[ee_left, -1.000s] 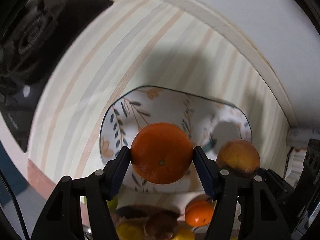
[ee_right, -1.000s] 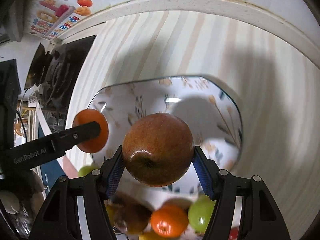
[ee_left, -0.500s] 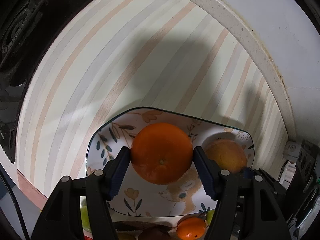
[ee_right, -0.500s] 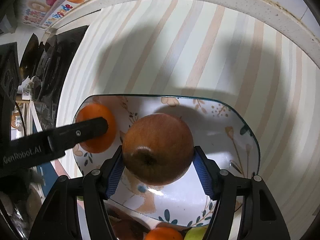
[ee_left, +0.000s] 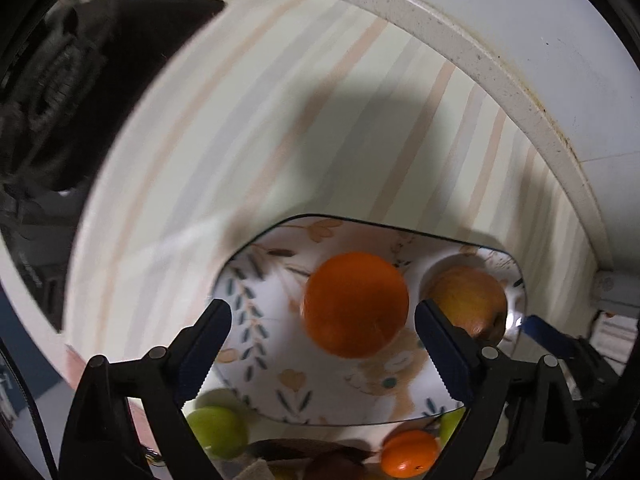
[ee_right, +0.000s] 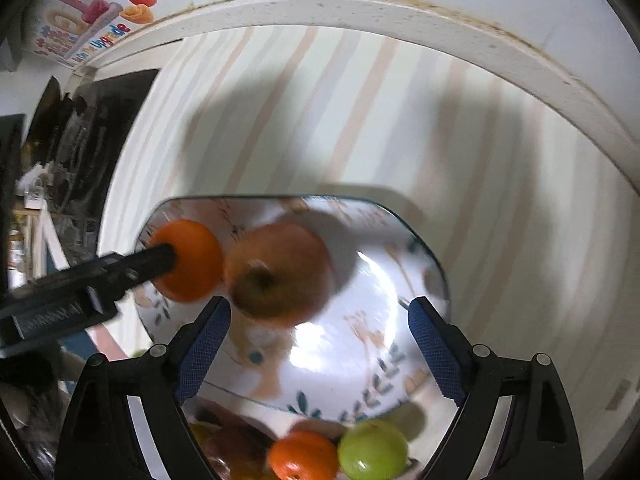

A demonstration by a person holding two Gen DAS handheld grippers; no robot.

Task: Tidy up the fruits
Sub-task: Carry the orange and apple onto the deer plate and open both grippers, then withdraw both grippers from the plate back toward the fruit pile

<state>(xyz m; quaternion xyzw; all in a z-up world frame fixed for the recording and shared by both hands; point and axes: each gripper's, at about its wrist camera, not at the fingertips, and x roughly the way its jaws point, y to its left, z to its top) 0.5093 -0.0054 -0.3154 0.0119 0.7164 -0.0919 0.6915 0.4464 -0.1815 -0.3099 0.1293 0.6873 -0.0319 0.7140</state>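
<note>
Orange: the round bright orange fruit (ee_left: 356,304) sat on the plate, between the spread fingers of the left gripper (ee_left: 322,354) and clear of both pads.
Apple: the reddish-yellow apple (ee_right: 280,274) rested on the plate too, just beside the orange (ee_right: 188,260), whether touching it I could not tell; it lay beyond the right gripper (ee_right: 318,350) and free of its pads.
Left gripper: black frame, blue ribbed pads, jaws stood wide apart and held nothing.
Right gripper: same build, jaws wide apart, nothing between them but plate.
Plate: the white floral-patterned plate with a dark rim (ee_left: 400,400) carried just those two fruits; its right half in the right wrist view (ee_right: 360,300) lay bare and glossy.
Edges: the plate's near rim ran just above a cluster of other fruit; its far rim faced open striped cloth.
Fruit cluster: a small orange citrus (ee_right: 302,456) and a green round fruit (ee_right: 374,450) lay side by side below the plate, with darker fruit blurred beside them.
Room: the pale striped tablecloth (ee_left: 320,120) stretched wide beyond the plate up to a cream speckled counter edge (ee_right: 360,8).
Left side: a black stove area (ee_left: 60,80) bordered the cloth.
</note>
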